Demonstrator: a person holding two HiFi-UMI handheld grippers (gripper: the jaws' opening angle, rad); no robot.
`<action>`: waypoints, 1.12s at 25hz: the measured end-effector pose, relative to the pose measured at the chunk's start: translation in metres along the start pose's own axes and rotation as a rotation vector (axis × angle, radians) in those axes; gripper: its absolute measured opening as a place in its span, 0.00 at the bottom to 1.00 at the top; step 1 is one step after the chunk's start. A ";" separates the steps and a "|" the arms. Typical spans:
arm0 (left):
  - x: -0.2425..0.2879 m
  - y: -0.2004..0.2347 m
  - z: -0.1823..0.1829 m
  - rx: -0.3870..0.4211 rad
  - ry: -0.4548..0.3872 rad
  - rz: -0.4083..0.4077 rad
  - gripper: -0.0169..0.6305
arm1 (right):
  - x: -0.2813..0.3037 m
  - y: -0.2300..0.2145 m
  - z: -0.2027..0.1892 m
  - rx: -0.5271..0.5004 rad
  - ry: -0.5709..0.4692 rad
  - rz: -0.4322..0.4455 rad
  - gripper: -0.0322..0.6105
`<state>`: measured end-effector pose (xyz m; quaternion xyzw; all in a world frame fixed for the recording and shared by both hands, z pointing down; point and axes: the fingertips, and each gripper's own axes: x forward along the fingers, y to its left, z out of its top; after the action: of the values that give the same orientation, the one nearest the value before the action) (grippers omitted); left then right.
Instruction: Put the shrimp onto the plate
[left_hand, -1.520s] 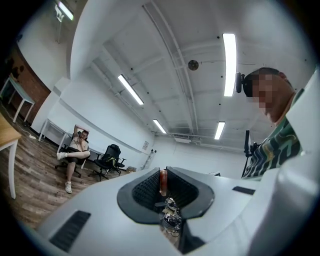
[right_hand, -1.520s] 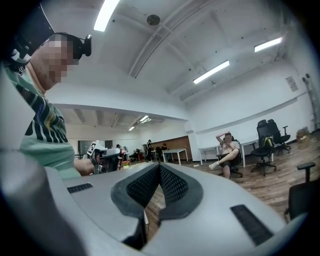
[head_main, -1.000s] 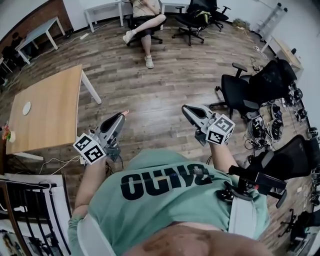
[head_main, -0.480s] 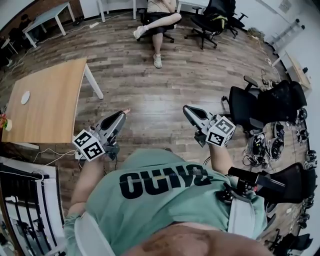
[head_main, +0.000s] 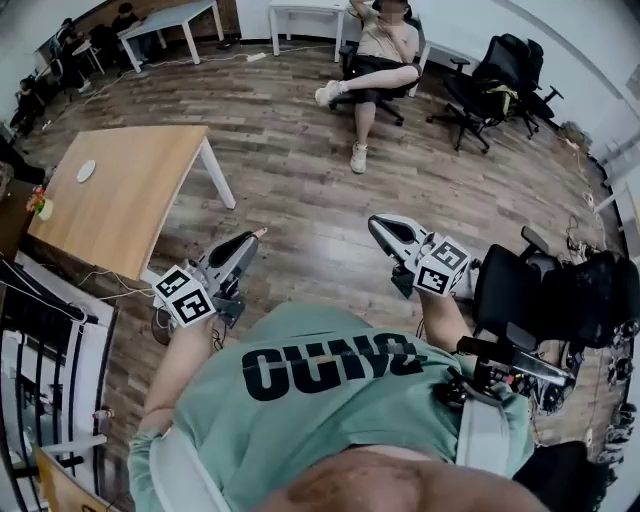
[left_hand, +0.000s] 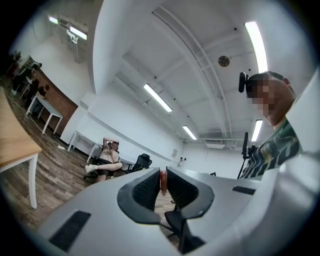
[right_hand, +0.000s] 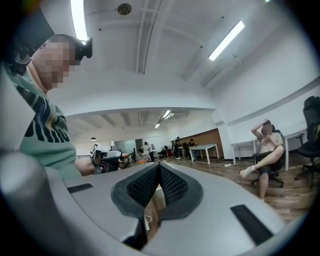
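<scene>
- Left gripper (head_main: 250, 238), just left of centre in the head view: jaws clamped on the shrimp (left_hand: 162, 181), a pink sliver pinched right at the tips.
- Right gripper (head_main: 380, 226), right of centre: jaws pressed together, nothing between them.
- Both point up-frame over the wood floor (head_main: 300, 190).
- The plate (head_main: 86, 171) sits on the wooden table (head_main: 130, 200) at upper left, well apart from the shrimp.
- A seated person (head_main: 378, 60) is at top centre.

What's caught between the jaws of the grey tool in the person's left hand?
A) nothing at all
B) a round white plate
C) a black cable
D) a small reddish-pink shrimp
D: the left gripper view shows the left gripper clamped on a small reddish-pink shrimp, which stands upright between its jaws.
</scene>
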<state>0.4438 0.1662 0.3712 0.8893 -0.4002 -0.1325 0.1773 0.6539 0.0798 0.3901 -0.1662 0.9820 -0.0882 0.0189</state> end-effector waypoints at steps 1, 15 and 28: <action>0.007 -0.003 -0.002 0.011 0.008 0.018 0.09 | -0.002 -0.008 0.001 0.006 -0.004 0.020 0.06; 0.045 0.042 -0.004 -0.022 0.026 0.056 0.09 | 0.031 -0.054 -0.005 0.039 0.022 0.063 0.06; 0.037 0.196 0.077 -0.034 -0.054 -0.053 0.09 | 0.173 -0.097 0.021 -0.062 0.067 -0.032 0.06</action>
<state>0.3083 0.0010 0.3808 0.8925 -0.3788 -0.1681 0.1778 0.5232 -0.0709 0.3855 -0.1794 0.9815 -0.0637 -0.0208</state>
